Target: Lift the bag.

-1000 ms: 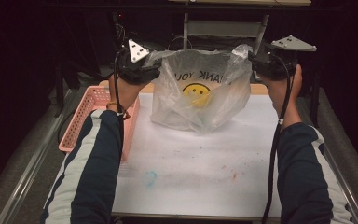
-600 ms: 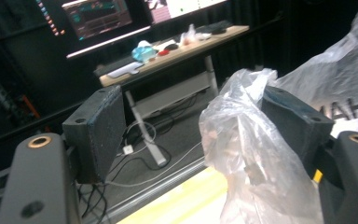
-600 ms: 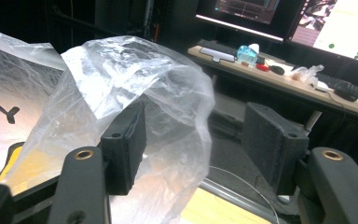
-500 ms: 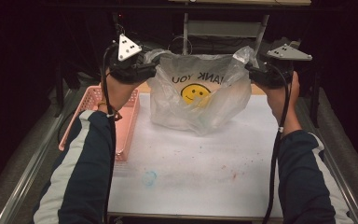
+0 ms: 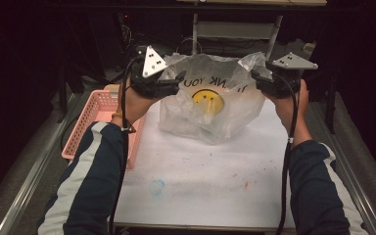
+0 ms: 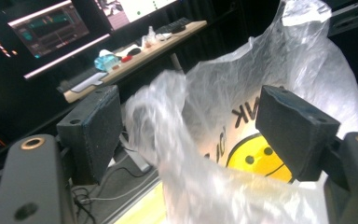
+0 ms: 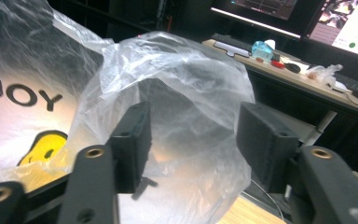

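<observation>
A clear plastic bag [image 5: 210, 110] printed with a yellow smiley face stands on the white table [image 5: 200, 171], its mouth pulled wide. At the bag's left top corner is my left gripper [image 5: 175, 82]. In the left gripper view its jaws have just been opening and stand wide, and the bag's crumpled handle [image 6: 168, 121] hangs loose between the pads [image 6: 95, 130]. My right gripper [image 5: 255, 78] is at the bag's right top corner. There a bunched puff of the bag [image 7: 191, 107] fills the gap between its pads [image 7: 261, 140] and keeps that corner raised.
A pink plastic basket [image 5: 95, 122] lies at the table's left edge, beside my left forearm. Metal rails [image 5: 29, 171] run along both sides of the table. Behind the bag is a desk with monitors [image 6: 51, 32] and a keyboard [image 6: 177, 25].
My left gripper swung left, then back right towards the bag, and sits a little lower. The right gripper sank slightly and shifted left. The bag stayed put.
</observation>
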Demonstrator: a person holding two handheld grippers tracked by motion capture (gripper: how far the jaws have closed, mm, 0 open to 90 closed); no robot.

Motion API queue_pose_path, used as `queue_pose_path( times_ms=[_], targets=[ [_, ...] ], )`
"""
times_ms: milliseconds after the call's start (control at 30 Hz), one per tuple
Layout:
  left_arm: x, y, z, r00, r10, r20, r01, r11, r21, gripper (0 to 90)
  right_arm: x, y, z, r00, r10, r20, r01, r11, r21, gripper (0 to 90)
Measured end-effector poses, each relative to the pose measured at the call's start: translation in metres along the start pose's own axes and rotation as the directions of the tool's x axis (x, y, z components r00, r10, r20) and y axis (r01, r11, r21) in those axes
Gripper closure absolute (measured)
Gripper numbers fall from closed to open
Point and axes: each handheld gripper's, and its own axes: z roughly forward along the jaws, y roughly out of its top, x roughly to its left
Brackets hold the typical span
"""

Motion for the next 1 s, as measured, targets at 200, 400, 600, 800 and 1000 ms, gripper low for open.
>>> queue_pose_path(
  times_ms=[200,400,600,800,1000],
  targets=[
    [0.0,-0.025,-0.023,0.9996,-0.016,-0.025,0.015,0.9995,-0.027,19.3,-0.001,-0.012,-0.015,0.9998,0.019,0.001,-0.019,0.999,-0.04,36.2],
    [-0.005,-0.052,-0.04,0.999,-0.042,-0.016,0.041,0.9983,-0.04,19.3,-0.004,-0.019,-0.039,0.999,0.046,-0.002,-0.046,0.995,-0.084,28.3],
    [-0.015,-0.077,-0.04,0.9987,-0.05,-0.014,0.05,0.9987,-0.01,19.3,0.007,-0.031,-0.053,0.9995,0.023,-0.022,-0.024,0.997,-0.075,24.8],
    [-0.016,-0.1,-0.037,0.9956,-0.09,-0.027,0.09,0.9959,0.003,19.3,0.014,-0.043,-0.048,0.9991,0.009,-0.04,-0.011,0.999,-0.046,24.6],
    [-0.021,-0.119,-0.043,0.9946,-0.099,-0.033,0.098,0.9951,-0.01,19.3,0.01,-0.055,-0.044,0.998,0.044,-0.045,-0.045,0.999,-0.028,24.6]
  ],
)
